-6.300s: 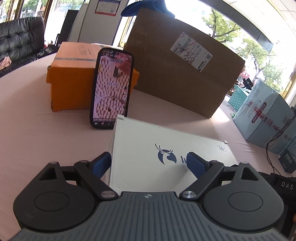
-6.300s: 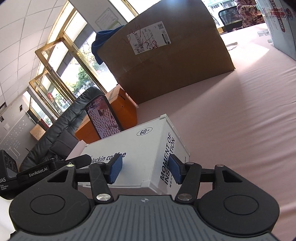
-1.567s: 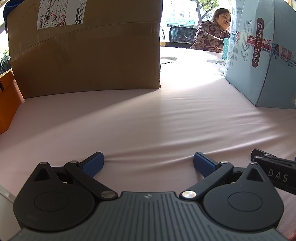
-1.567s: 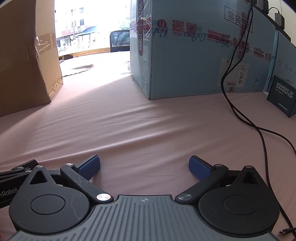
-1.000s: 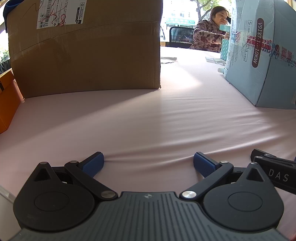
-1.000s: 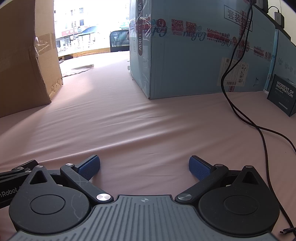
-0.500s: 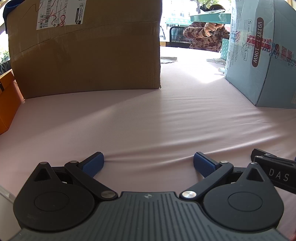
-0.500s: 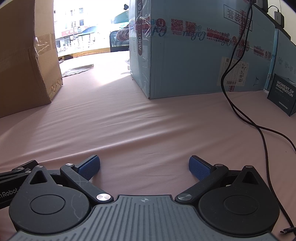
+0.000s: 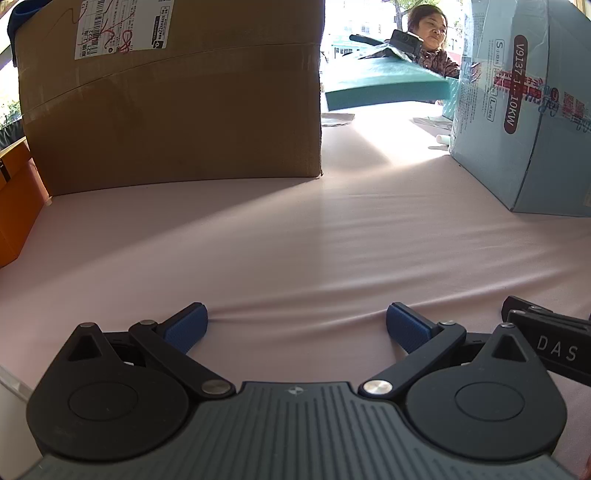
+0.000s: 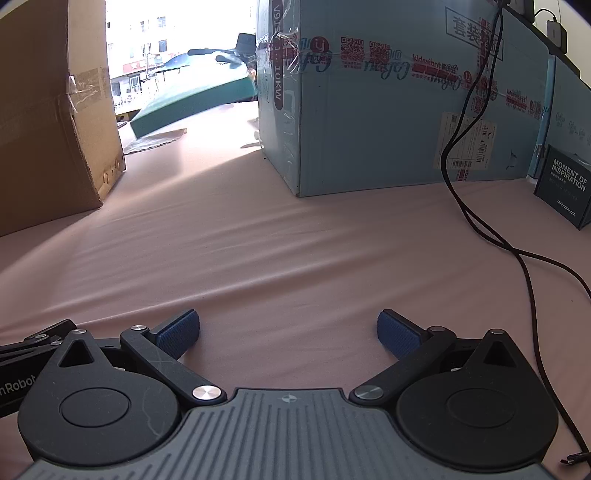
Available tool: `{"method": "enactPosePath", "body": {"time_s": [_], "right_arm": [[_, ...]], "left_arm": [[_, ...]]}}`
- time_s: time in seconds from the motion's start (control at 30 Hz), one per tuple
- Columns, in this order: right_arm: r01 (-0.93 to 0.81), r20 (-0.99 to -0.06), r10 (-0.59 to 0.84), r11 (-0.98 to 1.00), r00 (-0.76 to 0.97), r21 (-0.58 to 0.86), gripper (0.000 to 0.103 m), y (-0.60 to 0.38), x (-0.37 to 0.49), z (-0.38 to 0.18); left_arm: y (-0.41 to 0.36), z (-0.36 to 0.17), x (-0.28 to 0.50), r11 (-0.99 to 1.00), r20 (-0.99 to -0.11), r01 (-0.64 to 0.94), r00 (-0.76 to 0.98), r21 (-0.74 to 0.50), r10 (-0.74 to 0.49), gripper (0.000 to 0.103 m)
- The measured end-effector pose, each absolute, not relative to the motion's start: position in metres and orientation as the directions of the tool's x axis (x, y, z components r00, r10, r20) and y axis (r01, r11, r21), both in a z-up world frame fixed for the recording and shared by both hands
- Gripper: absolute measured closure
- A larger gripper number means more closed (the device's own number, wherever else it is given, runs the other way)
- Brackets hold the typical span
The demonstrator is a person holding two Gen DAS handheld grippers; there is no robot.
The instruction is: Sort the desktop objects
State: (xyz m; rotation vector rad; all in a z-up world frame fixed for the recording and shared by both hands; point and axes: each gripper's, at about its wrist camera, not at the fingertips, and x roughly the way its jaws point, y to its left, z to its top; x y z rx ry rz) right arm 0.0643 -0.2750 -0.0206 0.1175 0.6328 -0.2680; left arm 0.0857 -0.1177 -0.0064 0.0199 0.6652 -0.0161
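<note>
My left gripper [image 9: 295,326] rests low over the pink tablecloth [image 9: 295,240], open, with nothing between its blue pads. My right gripper [image 10: 288,332] sits beside it, also open and empty over the cloth [image 10: 295,240]. Part of the right gripper's black body [image 9: 546,343] shows at the right edge of the left wrist view. An orange box [image 9: 14,206] pokes in at the far left. A small dark box printed "MOMENT OF INSPIRATION" [image 10: 565,184] stands at the far right. The white box and the phone are out of view.
A big brown carton [image 9: 173,96] stands at the back left and a light blue carton [image 10: 388,96] at the back right. A black cable [image 10: 480,206] runs down the blue carton and across the cloth. Behind the table a person [image 9: 430,33] holds up a teal flat box [image 9: 384,86].
Both grippers have stayed still and open over the last second. The person at the back has lifted the teal box and tilted it toward the gap between the cartons.
</note>
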Motion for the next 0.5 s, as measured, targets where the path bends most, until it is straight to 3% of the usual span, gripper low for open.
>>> {"method": "enactPosePath", "body": {"time_s": [0.5], "right_arm": [[0.283,-0.597,-0.21,0.959,0.774,0.029,0.0,-0.2756,0.0647,-0.0205]], "left_arm": [[-0.119,-0.0074,0.0872,1.0,-0.617,0.022,0.787,0.015,-0.008,0.0]]}}
